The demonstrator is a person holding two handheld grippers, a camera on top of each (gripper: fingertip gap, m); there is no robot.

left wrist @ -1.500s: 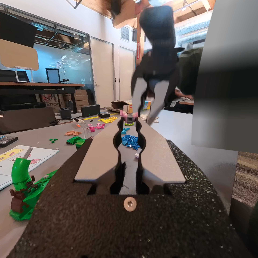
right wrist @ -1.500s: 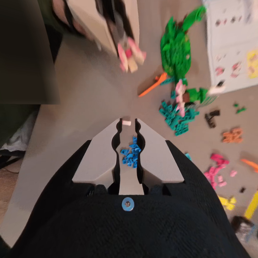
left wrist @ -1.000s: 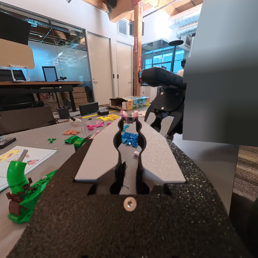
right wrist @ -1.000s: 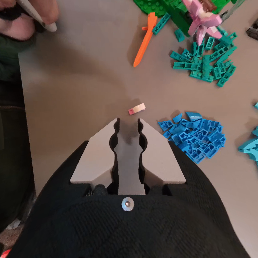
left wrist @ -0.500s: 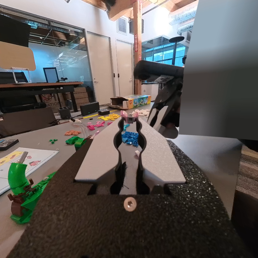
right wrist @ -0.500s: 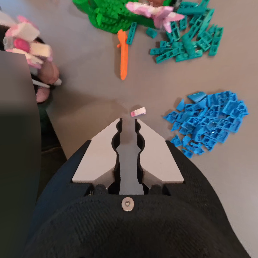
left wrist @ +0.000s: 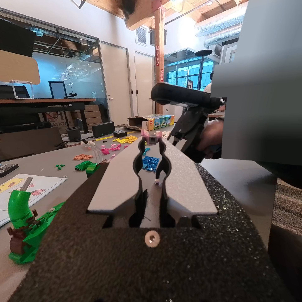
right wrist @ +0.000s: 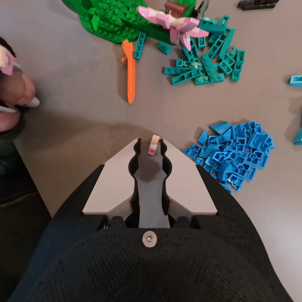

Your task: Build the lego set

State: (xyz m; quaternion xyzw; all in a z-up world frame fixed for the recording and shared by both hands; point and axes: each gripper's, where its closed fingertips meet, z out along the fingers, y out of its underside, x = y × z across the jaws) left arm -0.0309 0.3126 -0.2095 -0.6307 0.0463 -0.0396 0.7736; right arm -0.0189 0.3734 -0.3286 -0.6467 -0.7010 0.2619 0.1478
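The right gripper (right wrist: 149, 140), jaws apart and empty, straddles a small pink-and-white piece (right wrist: 153, 144) lying on the tabletop (right wrist: 81, 98) left of the blue pile (right wrist: 233, 152), hard against the right finger; closing off-centre could flick it away, while the left gripper (left wrist: 152, 140) pinches a pink subassembly (left wrist: 151, 136).

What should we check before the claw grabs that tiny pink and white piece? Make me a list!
1. Right claw is open: ok.
2. Pink and white piece sits between the claw's tips: ok, though it lies close to the right finger, not centred.
3. Piece is lying free on the grey table, clear of the blue brick pile: ok.
4. Orange piece is out of the way: ok.
5. Left claw has a firm hold on the small pink and grey assembly: ok.
6. Claw tips are low enough to pinch the piece: cannot tell.
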